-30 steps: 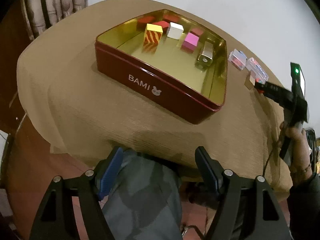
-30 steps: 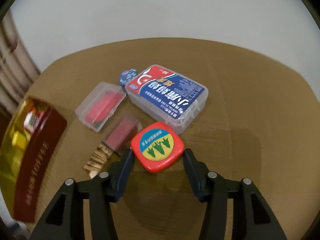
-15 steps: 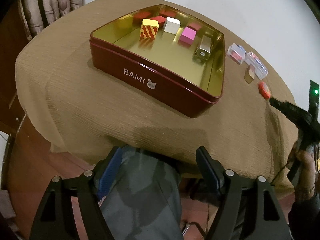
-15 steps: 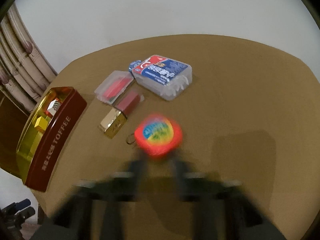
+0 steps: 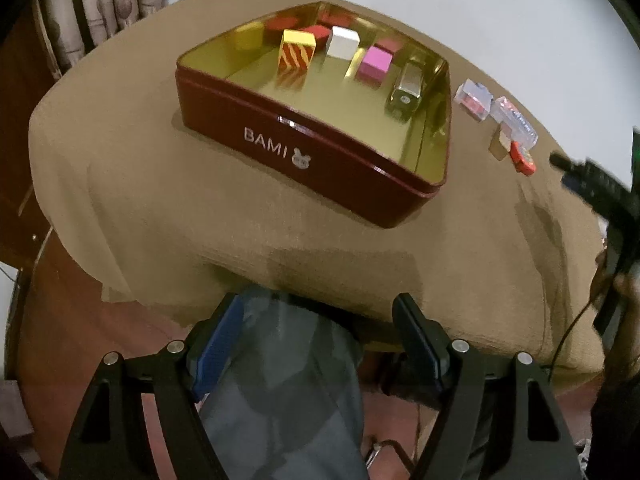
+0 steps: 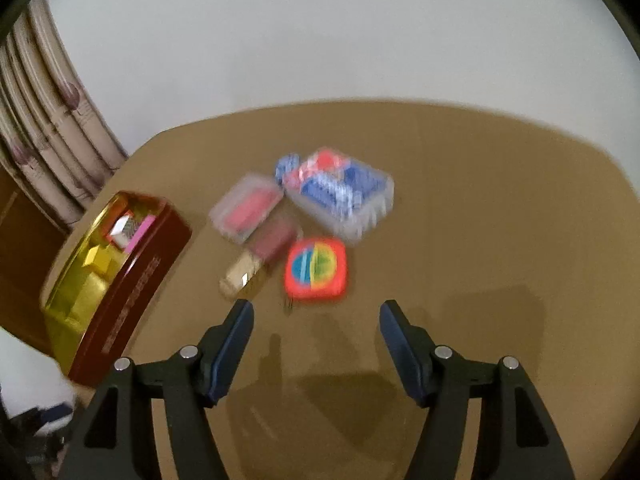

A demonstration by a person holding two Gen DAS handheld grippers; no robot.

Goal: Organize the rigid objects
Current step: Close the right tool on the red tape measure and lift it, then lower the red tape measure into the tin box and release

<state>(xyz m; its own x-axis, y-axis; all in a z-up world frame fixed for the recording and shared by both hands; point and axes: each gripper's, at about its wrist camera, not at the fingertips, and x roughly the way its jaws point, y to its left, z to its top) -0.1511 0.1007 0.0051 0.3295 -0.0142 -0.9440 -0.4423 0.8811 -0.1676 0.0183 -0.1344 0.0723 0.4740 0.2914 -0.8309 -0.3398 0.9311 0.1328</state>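
Several blocks sit already in the tin (image 5: 312,168), upper centre of the left wrist view: a striped one (image 5: 297,56), a white one (image 5: 342,42), a pink one (image 5: 375,65), plus a metal piece (image 5: 405,90) near the tin's right wall. Left gripper (image 5: 320,334) at the bottom edge hangs off the table (image 5: 160,208), fingers wide, nothing between them. Small cases lie right of the tin, w/ the right gripper (image 5: 560,160) coming in at the right edge.

Right wrist view is blurred. Right gripper, bottom centre, has just been opening; fingers wide, empty. Red pad (image 6: 316,270) lies on the cloth just above them, untouched. Above it: a clear case (image 6: 247,208), a dark red case (image 6: 276,238), prob. a gold lighter (image 6: 240,278), a blue-label box (image 6: 340,196). Tin at left edge.

Judgement: partly done; approx. five items outside the tin remain, red pad likely next.
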